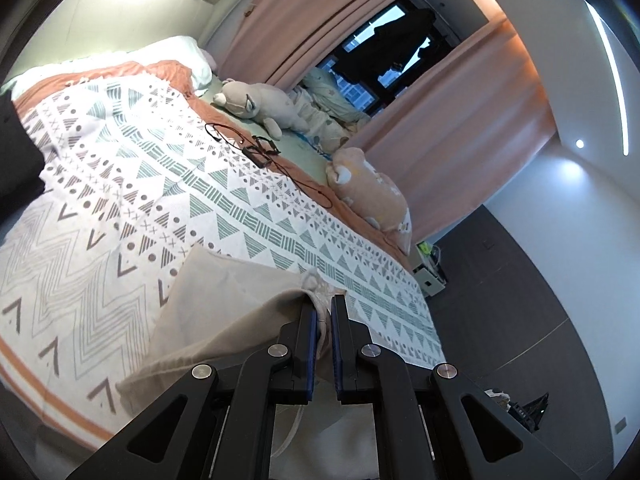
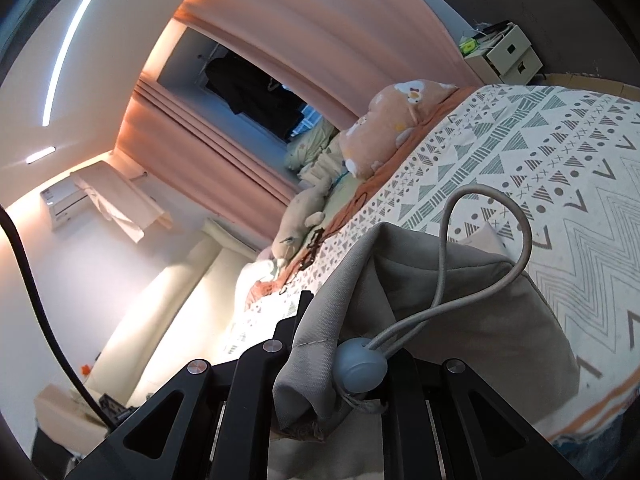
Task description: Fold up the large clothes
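I have the beige garment (image 1: 224, 312) pinched in both hands, so the fold is under way but far from finished. My left hand-held gripper (image 1: 323, 308) has its fingers pressed together on a bunched edge of the cloth at the lower middle of the left wrist view; from there the fabric runs down and left across the bed (image 1: 120, 184), lying fairly flat with one loose corner toward the frame's center. My right hand-held gripper (image 2: 320, 320) is mostly buried under the same cloth at the bottom center of its view. I take it to be closed on a fold of fabric, though the fingertips are hidden and I cannot be sure. A grey drawcord loop (image 2: 480, 240) stands up out of a round toggle (image 2: 360, 364) right by that grip, so I judge I am holding a hem or hood edge of a jacket-like piece.

No neat crease shows yet. What is left, as I read it: spread it, bring the edges over, and flatten the stack.

The bed carries a white blanket with green and grey geometric print and an orange border. Along its far side, toward the upper right of the left view, lie a pale plush toy (image 1: 256, 108) and a peach cushion (image 1: 368, 196), with a black cable (image 1: 256, 148) nearby. Pink curtains (image 1: 460, 112) frame a dark window (image 1: 384, 64), and dark flooring fills the right.
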The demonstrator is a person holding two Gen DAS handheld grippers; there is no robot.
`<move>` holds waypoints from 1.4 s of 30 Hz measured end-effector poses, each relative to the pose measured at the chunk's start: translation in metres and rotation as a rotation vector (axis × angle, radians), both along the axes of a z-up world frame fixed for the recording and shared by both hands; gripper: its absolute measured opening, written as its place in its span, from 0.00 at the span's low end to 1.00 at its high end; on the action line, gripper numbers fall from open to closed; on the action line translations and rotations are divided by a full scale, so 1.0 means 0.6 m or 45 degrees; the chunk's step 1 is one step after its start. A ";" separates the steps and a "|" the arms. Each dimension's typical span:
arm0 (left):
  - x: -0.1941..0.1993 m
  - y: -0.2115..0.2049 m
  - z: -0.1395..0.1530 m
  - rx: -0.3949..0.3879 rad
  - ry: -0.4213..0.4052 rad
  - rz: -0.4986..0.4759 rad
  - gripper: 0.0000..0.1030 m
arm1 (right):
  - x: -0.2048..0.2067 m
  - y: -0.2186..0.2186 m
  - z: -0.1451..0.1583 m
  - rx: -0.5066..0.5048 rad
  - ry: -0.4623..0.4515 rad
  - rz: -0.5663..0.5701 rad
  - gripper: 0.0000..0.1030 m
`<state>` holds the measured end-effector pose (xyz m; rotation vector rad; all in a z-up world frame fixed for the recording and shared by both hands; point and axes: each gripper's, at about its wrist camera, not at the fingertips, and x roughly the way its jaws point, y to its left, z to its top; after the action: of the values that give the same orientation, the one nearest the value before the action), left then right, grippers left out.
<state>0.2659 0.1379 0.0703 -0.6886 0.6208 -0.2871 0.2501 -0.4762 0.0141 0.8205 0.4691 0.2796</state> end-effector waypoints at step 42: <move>0.315 0.019 -0.260 0.375 0.469 0.048 0.67 | 0.228 -0.061 -0.161 -0.406 0.550 -0.176 0.81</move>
<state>0.4550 0.1496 -0.0857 -0.4698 0.9779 -0.0291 0.3868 -0.5129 -0.0827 0.5945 0.8340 -0.1055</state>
